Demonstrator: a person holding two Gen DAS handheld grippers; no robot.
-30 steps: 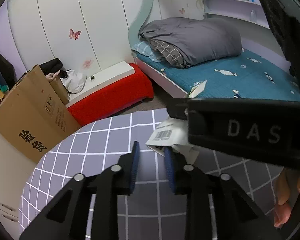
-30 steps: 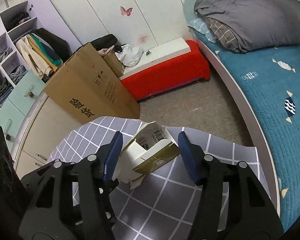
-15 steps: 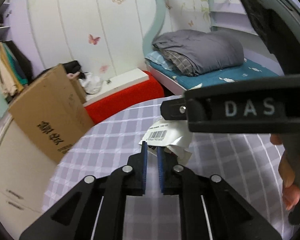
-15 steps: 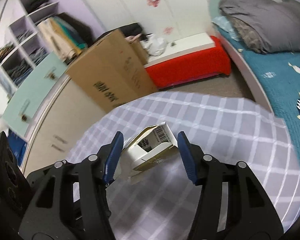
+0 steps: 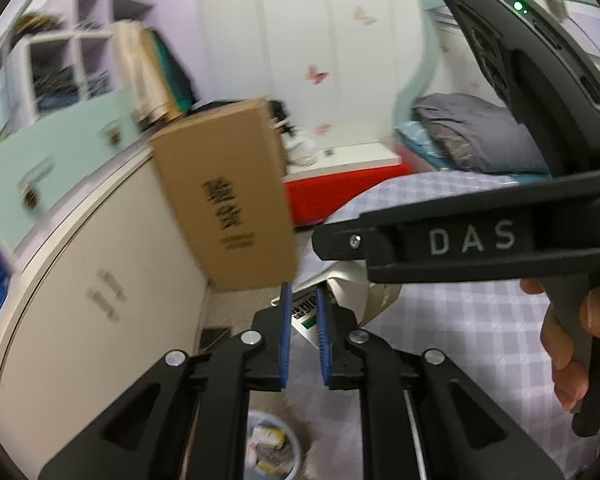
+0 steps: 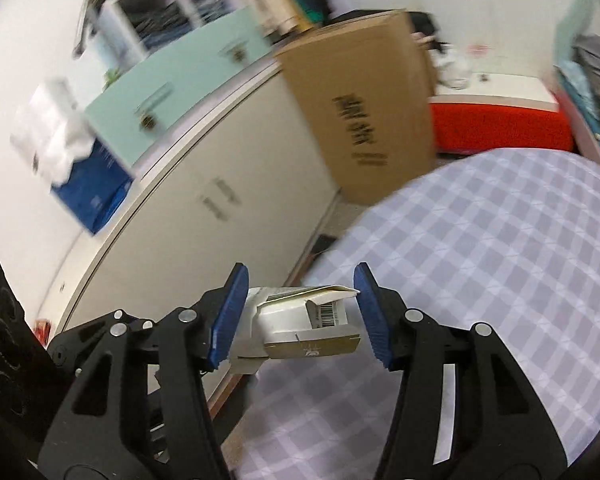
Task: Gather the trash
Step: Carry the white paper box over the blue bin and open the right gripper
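A crumpled white and gold carton [image 6: 300,330] with a barcode sits between the pads of my right gripper [image 6: 298,318], which is shut on it and holds it over the left edge of the checked round table [image 6: 500,280]. In the left wrist view my left gripper [image 5: 304,334] is shut on one end of the same carton [image 5: 306,314], with the right gripper's black body [image 5: 472,240] just above and to the right. A grey trash bin [image 5: 272,446] holding wrappers stands on the floor below my left gripper.
A tall brown cardboard box [image 5: 228,200] leans against a white cabinet [image 5: 100,300] on the left. A red bench [image 6: 500,124] and a bed with a grey duvet [image 5: 472,136] lie behind the table. A hand [image 5: 576,336] holds the right gripper.
Both grippers have swung left with the carton, from the middle of the table out to its left edge. The left gripper closed onto the carton. The bin has come into view below.
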